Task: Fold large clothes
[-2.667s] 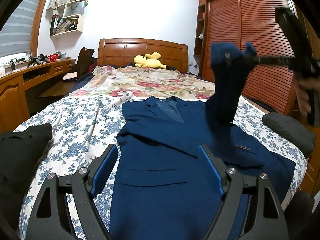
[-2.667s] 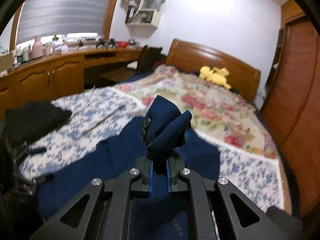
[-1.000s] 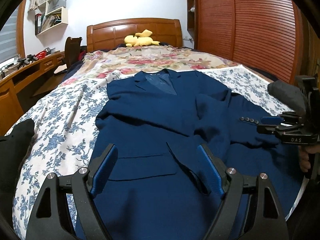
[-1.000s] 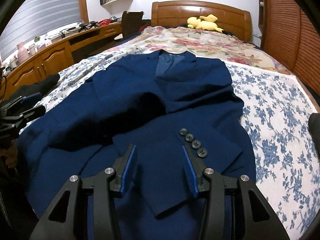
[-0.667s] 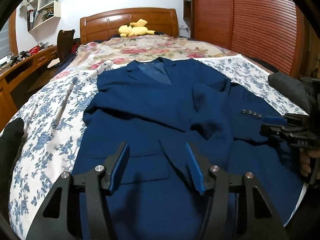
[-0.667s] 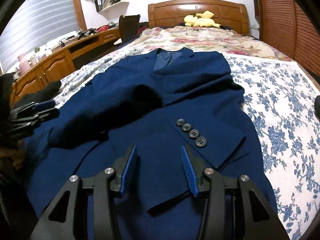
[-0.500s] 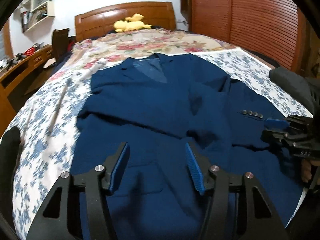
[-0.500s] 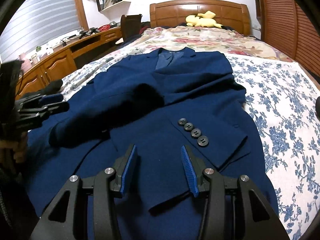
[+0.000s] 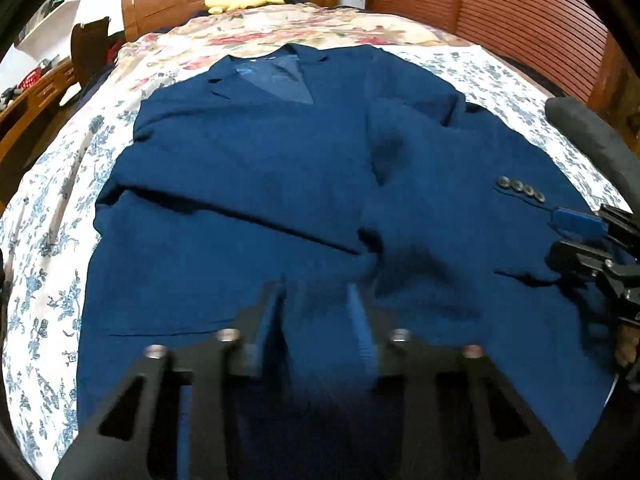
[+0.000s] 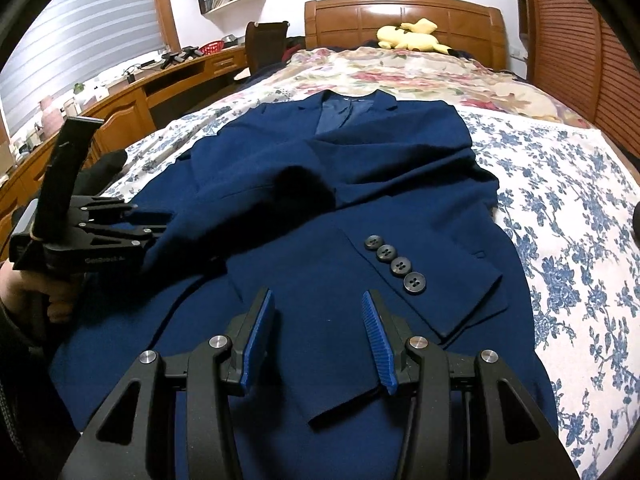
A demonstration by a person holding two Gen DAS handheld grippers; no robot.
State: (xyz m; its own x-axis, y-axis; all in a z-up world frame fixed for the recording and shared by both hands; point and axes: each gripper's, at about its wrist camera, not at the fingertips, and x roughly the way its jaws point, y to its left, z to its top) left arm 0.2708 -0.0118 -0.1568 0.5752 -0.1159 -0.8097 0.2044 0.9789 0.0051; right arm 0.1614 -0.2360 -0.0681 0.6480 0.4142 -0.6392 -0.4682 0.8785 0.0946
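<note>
A navy blue jacket (image 9: pixel 240 180) (image 10: pixel 400 160) lies face up on the bed, collar toward the headboard. One sleeve is folded across the front, its cuff buttons (image 10: pixel 394 264) (image 9: pixel 520 190) showing. My left gripper (image 9: pixel 316 304) (image 10: pixel 166 222) is low over the jacket's near left part. Its jaws are closing, and a raised fold of the cloth fills the gap between the pads. My right gripper (image 10: pixel 320 320) (image 9: pixel 556 236) hovers open above the lower front, with nothing between its pads. A hand (image 10: pixel 24 284) holds the left gripper's handle.
The bed has a blue-flowered sheet (image 10: pixel 580 200) and a rose-patterned quilt (image 10: pixel 400 76). A yellow plush toy (image 10: pixel 412 38) lies by the headboard. A wooden desk (image 10: pixel 120 96) and a black garment (image 10: pixel 104 164) are on the left. A dark bundle (image 9: pixel 584 136) and a slatted wardrobe (image 9: pixel 500 0) are on the right.
My left gripper has moved forward and down onto the jacket, and its jaws have narrowed from wide apart onto the cloth. The right gripper let go of the sleeve earlier and has since kept still.
</note>
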